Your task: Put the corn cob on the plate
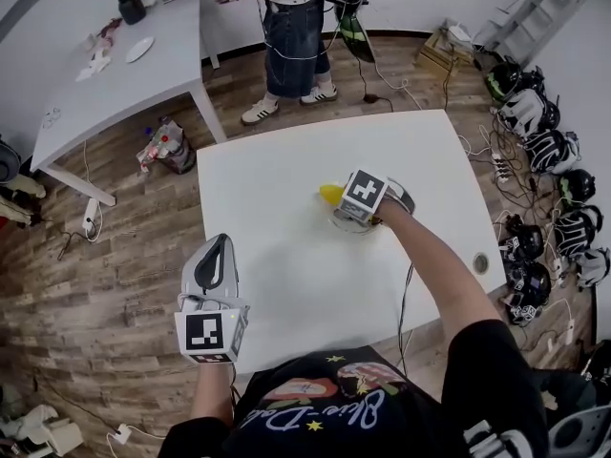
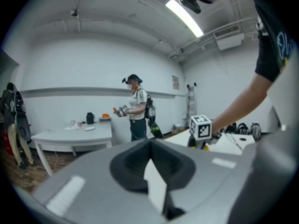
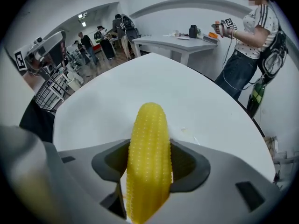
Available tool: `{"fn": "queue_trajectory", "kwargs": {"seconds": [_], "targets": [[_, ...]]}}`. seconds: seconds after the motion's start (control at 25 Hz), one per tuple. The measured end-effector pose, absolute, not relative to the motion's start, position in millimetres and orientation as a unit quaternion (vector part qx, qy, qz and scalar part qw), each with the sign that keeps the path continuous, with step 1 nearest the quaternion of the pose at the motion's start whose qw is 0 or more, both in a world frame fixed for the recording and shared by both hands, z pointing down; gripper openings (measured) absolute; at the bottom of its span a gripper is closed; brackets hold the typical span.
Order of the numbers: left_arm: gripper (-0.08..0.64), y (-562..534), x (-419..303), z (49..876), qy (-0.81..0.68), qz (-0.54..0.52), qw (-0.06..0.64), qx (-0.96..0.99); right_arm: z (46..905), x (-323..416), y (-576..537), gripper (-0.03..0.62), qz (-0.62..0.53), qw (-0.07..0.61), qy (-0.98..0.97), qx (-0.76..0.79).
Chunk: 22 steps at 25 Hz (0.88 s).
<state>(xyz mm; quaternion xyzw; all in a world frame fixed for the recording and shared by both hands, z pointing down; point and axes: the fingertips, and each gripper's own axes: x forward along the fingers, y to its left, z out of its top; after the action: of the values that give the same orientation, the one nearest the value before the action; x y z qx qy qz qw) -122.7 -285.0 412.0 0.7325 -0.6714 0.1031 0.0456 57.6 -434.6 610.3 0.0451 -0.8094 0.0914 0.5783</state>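
Closest in, just off the near left corner of the white table [image 1: 286,256]: the left gripper [image 1: 219,246], pointing up and away, jaws pressed together with nothing between them. Idle, by the look of it.

Further on, over the table's middle toward its right side: the right gripper [image 1: 342,202], clamped on the corn cob [image 1: 330,194]. Held by the sides, lengthwise between the jaws, with the rounded yellow tip poking out well past them toward the table's far edge. Just beneath, a faint pale rim on the tabletop, probably the plate [image 1: 340,225]. White on white, so hard to be sure of its outline or of the cob's height above it.

Likely troubles from here:
- Letting go from any height and sending a round, knobbly cob bouncing over a shallow rim and away across the bare table.
- Misjudging a barely visible edge and laying the cob half on, half off.
- Loosening the grip on a tilted cob and dropping the long free end first into a skid.

Beyond the table's far edge: a person [image 1: 291,27] standing with another pair of grippers. Farther left of that, a second table [image 1: 86,93] with small clutter. Along the floor to the white table's right, a row of dark headgear [image 1: 549,151].
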Motion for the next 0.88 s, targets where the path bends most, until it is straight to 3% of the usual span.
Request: {"fn": "queue_trajectory", "kwargs": {"seconds": [0.32, 0.4, 0.64, 0.84, 0.88], "targets": [[-0.006, -282, -117, 399, -0.671, 0.094, 0.03, 0.735, 575, 56, -430, 0.245, 0.094, 0.503, -0.857, 0.056], [-0.006, -280, -115, 395, -0.669, 0.091, 0.028, 0.737, 546, 56, -430, 0.245, 0.075, 0.445, -0.888, 0.092], [-0.006, -272, -96, 383, -0.657, 0.088, 0.01, 0.749, 434, 91, -408, 0.245, 0.073, 0.167, -0.954, 0.239], [-0.006, -270, -68, 365, -0.633, 0.086, -0.012, 0.769, 403, 134, -358, 0.235, 0.106, 0.091, -0.942, 0.306], [-0.006, -269, -63, 363, -0.629, 0.085, -0.015, 0.773, 400, 138, -347, 0.173, 0.11, 0.08, -0.94, 0.313]]}}
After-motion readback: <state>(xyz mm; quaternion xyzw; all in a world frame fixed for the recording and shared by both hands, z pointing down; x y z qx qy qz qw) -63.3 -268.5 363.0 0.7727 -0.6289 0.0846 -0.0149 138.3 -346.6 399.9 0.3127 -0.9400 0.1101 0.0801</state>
